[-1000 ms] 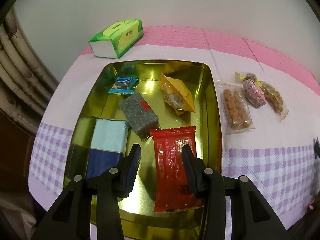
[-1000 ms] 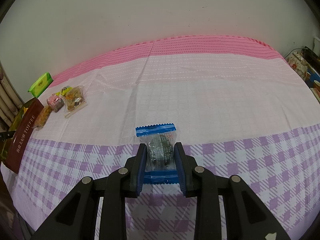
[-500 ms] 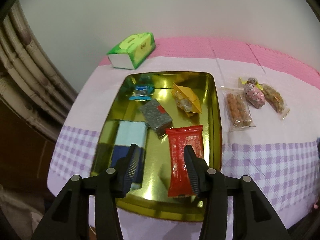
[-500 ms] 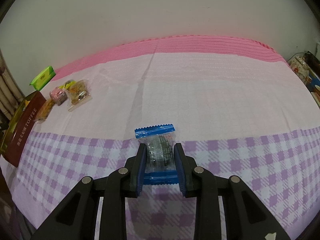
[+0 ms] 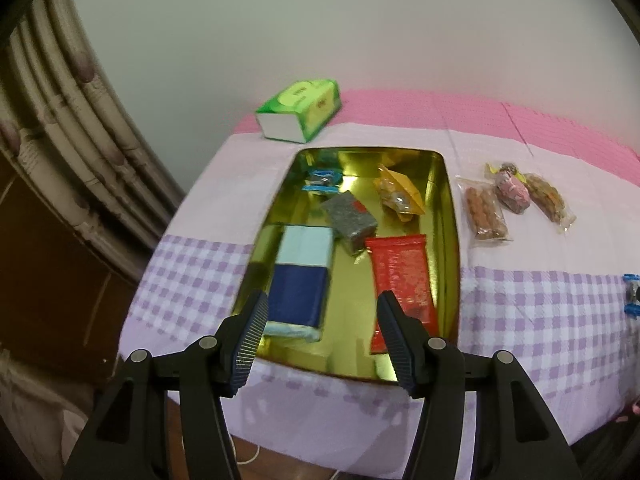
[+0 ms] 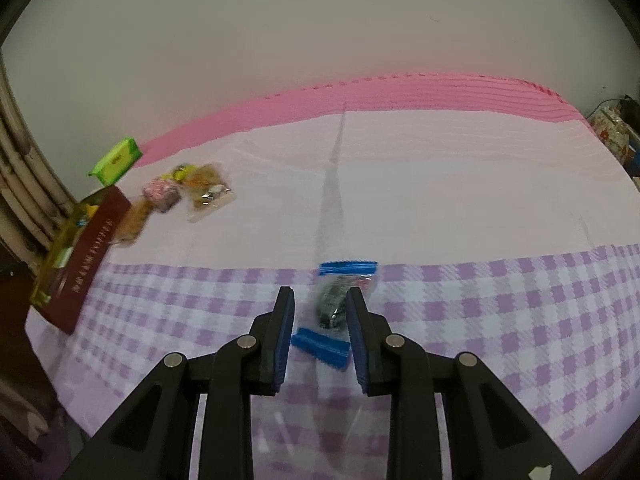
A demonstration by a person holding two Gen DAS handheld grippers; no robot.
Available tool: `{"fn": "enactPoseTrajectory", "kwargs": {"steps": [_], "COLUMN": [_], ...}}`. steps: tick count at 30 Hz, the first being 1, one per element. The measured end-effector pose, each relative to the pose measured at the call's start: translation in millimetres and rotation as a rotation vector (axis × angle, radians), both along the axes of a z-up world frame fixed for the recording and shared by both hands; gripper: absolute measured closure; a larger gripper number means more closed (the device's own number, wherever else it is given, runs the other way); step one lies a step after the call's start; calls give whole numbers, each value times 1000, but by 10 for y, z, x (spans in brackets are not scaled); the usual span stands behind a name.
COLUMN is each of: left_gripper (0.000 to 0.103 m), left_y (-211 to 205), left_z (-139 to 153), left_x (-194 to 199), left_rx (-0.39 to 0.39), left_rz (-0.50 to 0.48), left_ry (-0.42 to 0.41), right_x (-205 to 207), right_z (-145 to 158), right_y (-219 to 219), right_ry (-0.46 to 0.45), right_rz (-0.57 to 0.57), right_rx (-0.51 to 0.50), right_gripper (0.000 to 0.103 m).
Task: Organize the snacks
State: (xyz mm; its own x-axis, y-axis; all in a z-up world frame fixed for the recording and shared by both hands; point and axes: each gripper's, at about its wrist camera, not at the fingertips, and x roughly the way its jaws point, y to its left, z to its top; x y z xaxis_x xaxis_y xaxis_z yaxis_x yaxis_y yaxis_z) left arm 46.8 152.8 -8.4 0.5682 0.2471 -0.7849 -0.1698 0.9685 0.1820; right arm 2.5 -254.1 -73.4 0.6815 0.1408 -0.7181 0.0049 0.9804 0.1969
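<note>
A gold tin tray [image 5: 450, 236] holds several snacks: a red packet [image 5: 402, 276], a light and dark blue box [image 5: 302, 276], a grey block [image 5: 350, 216], an orange packet [image 5: 398, 194] and a small blue packet [image 5: 322, 180]. My left gripper [image 5: 320, 328] is open and empty, above the tray's near edge. My right gripper [image 6: 320, 312] is open around a clear packet with blue ends [image 6: 336, 308] that lies tilted on the checked cloth. The jaws stand apart from the packet. Three loose snack bags [image 5: 516, 204] lie right of the tray.
A green tissue pack [image 5: 300, 110] lies behind the tray. The tray's dark red side [image 6: 90, 256] shows at the left of the right wrist view, beside the loose bags [image 6: 188, 196]. A curtain [image 5: 60, 120] hangs left. The table edge runs close below both grippers.
My right gripper has opened and let go of the blue-ended packet, which now lies tilted on the cloth. My left gripper has pulled back from the tray and opened wider.
</note>
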Motion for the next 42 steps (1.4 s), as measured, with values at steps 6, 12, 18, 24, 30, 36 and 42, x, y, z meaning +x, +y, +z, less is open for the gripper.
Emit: {"fn": "enactPoseTrajectory", "kwargs": {"steps": [6, 12, 18, 24, 30, 36, 42], "left_gripper": [45, 45, 43, 43, 43, 43, 36], "left_y": [195, 401, 342, 184, 109, 192, 373], "left_z": [80, 97, 59, -2, -29, 10, 116], "left_x": [-116, -139, -132, -78, -77, -83, -107], "left_rx": [-32, 1, -23, -7, 27, 9, 27], "left_rz": [46, 119, 77, 34, 9, 39, 136], "left_ry": [-34, -61, -42, -16, -9, -24, -75], "right_x": [-50, -67, -8, 24, 227, 220, 270], "right_z": [131, 342, 267, 120, -174, -47, 421], "right_y": [280, 651, 135, -35, 190, 232, 757], "right_ry": [-8, -51, 7, 50, 112, 95, 19], "right_rz": [65, 126, 69, -9, -40, 23, 165], "right_rx": [5, -85, -188, -91, -128, -112, -37], "right_gripper": [77, 80, 49, 28, 66, 81, 81]}}
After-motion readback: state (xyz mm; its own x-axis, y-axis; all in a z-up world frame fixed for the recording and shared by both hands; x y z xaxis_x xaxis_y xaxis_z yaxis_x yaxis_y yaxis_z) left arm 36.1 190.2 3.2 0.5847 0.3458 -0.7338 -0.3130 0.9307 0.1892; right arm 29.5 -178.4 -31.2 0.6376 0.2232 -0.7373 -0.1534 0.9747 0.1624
